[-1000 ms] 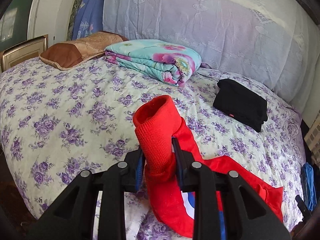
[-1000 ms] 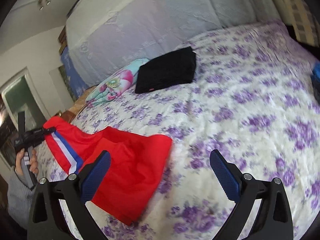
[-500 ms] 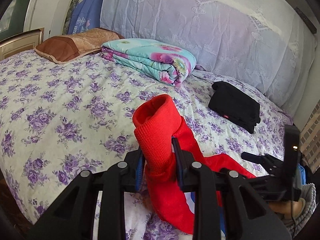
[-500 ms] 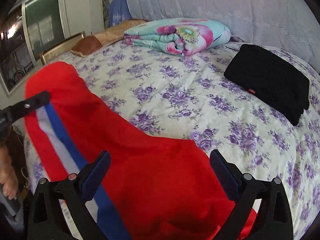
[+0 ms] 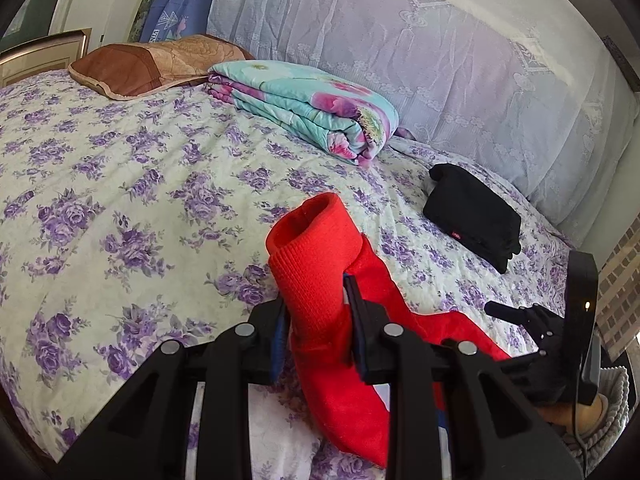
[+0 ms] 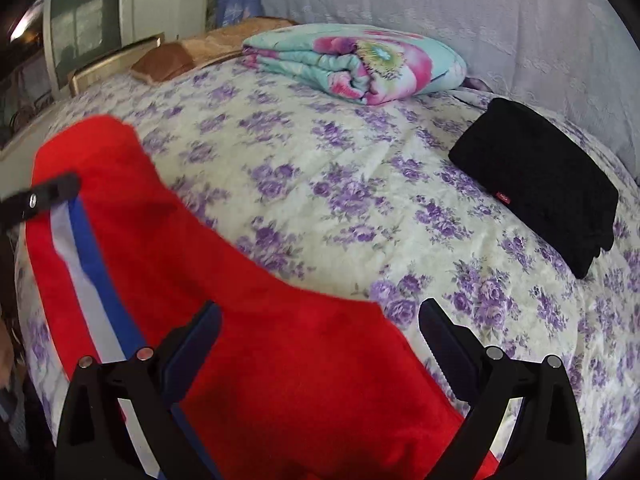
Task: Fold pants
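Red pants [image 6: 248,320] with a white and blue side stripe lie on the floral bedspread [image 6: 340,200] near its front edge. My left gripper [image 5: 316,308] is shut on the ribbed red cuff [image 5: 316,248] of one leg and holds it up off the bed. My right gripper [image 6: 320,320] is open, its jaws wide apart just above the broad upper part of the pants. The right gripper also shows in the left wrist view [image 5: 552,340] at the right edge. The left gripper's tip shows in the right wrist view [image 6: 44,196] at the far left.
A folded black garment [image 5: 476,216] lies on the right of the bed. A folded floral quilt [image 5: 308,108] and a brown pillow [image 5: 148,64] lie at the back. A lace-covered mound [image 5: 440,48] lines the far side. A brick wall [image 5: 616,292] is at right.
My right gripper has moved in over the red pants and closer to them. My left gripper still holds the cuff and has shifted slightly to the right.
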